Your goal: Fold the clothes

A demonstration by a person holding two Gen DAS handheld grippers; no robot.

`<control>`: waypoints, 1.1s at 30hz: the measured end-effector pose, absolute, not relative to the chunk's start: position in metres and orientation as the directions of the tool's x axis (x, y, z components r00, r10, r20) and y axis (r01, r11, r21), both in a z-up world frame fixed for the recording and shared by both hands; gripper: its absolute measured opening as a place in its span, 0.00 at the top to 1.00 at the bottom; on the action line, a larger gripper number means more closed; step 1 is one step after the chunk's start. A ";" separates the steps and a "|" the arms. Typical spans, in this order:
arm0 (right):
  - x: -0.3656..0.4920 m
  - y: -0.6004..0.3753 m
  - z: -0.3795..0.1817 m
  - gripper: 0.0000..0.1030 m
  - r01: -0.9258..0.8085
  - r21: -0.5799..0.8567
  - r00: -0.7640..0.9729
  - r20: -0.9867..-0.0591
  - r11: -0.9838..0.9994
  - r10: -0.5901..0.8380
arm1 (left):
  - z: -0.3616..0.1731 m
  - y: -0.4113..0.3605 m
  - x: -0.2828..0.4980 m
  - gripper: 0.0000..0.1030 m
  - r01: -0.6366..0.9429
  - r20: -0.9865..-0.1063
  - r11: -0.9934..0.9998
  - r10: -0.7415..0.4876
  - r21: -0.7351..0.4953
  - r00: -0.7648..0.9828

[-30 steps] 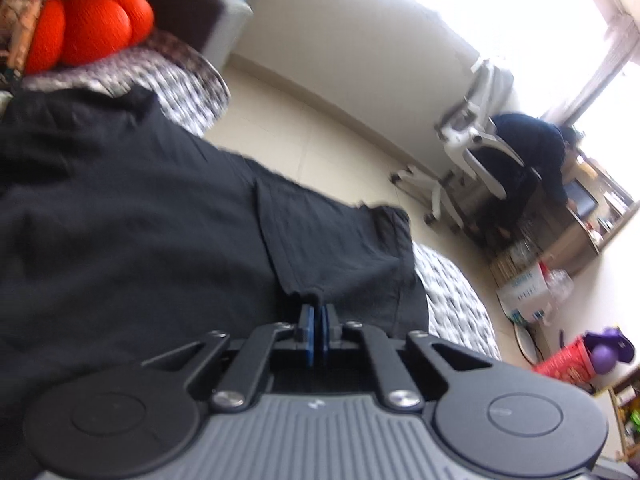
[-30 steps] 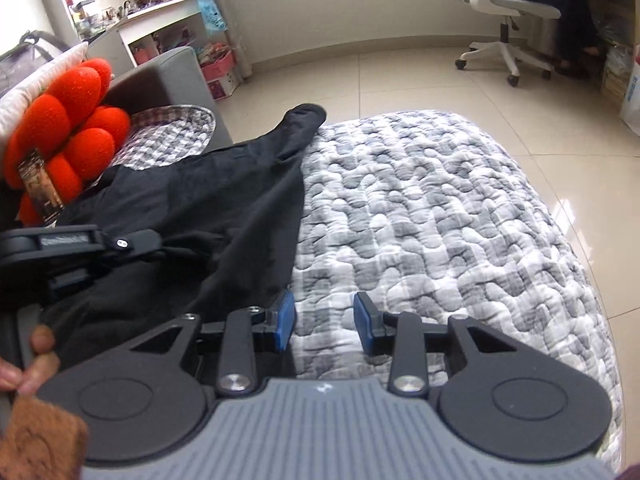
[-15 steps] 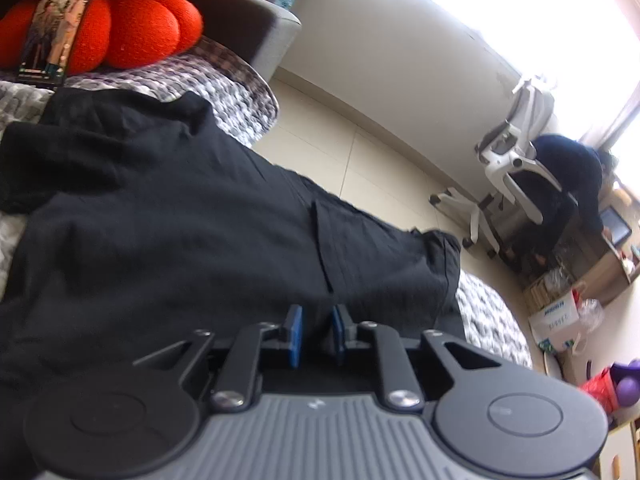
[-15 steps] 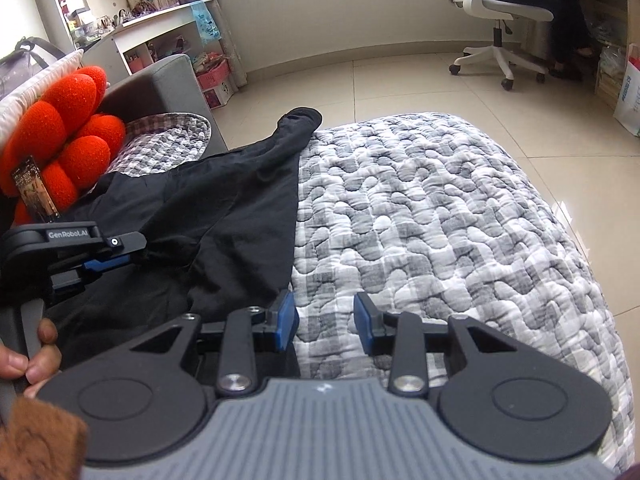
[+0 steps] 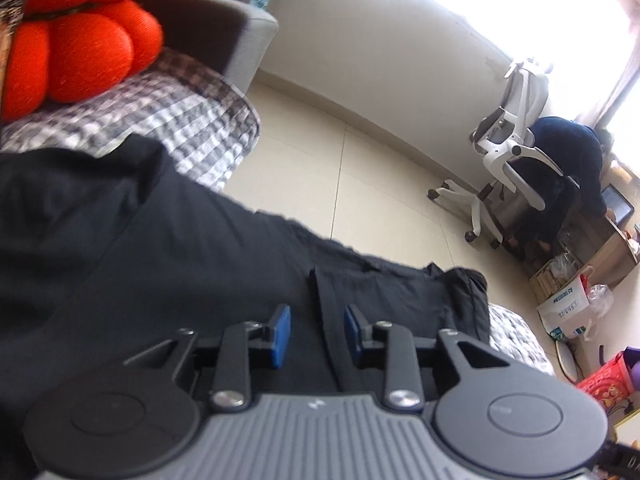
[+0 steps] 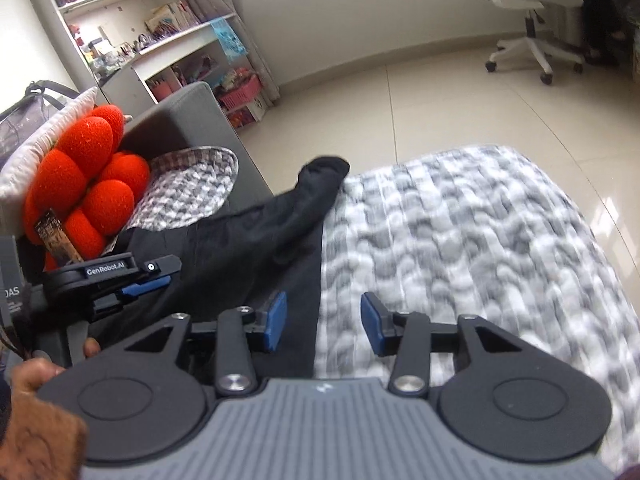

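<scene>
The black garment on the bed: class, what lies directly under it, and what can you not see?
The black garment lies on a grey-and-white quilted cover, which shows bare beside it. Whatever is beneath the cloth itself is covered, so anything hidden there cannot be told.

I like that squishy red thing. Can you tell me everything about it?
The red cushion is made of fat round lobes bunched like a flower, with a fuzzy, nubbly cover. It leans upright against a pale pillow by the grey sofa arm. A small printed card stands at its front. Nothing grips it.
</scene>
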State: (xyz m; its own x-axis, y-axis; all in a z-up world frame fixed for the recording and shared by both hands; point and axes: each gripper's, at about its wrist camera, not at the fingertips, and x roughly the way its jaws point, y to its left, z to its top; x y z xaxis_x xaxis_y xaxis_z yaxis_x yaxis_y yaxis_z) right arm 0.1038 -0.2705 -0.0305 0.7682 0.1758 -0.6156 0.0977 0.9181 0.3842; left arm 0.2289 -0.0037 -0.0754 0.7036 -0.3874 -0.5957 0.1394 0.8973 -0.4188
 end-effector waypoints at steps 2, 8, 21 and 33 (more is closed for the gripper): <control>0.117 -0.276 -0.037 0.56 0.095 0.390 0.782 -0.599 0.916 0.174 | -0.077 -0.007 0.237 0.72 0.161 -0.584 0.897 -0.395 -0.411 0.709; 0.152 -0.290 -0.057 0.56 0.108 0.442 0.820 -0.546 0.891 0.172 | -0.077 -0.021 0.248 0.99 0.227 -0.563 0.899 -0.416 -0.375 0.714; 0.167 -0.305 -0.048 0.54 0.042 0.472 0.851 -0.479 0.881 0.216 | -0.061 -0.024 0.267 0.99 0.153 -0.529 0.948 -0.285 -0.279 0.799; 0.208 -0.289 -0.046 0.76 -0.109 0.423 0.805 -0.494 0.900 0.329 | -0.081 -0.024 0.272 1.00 0.106 -0.557 0.964 -0.229 -0.244 0.799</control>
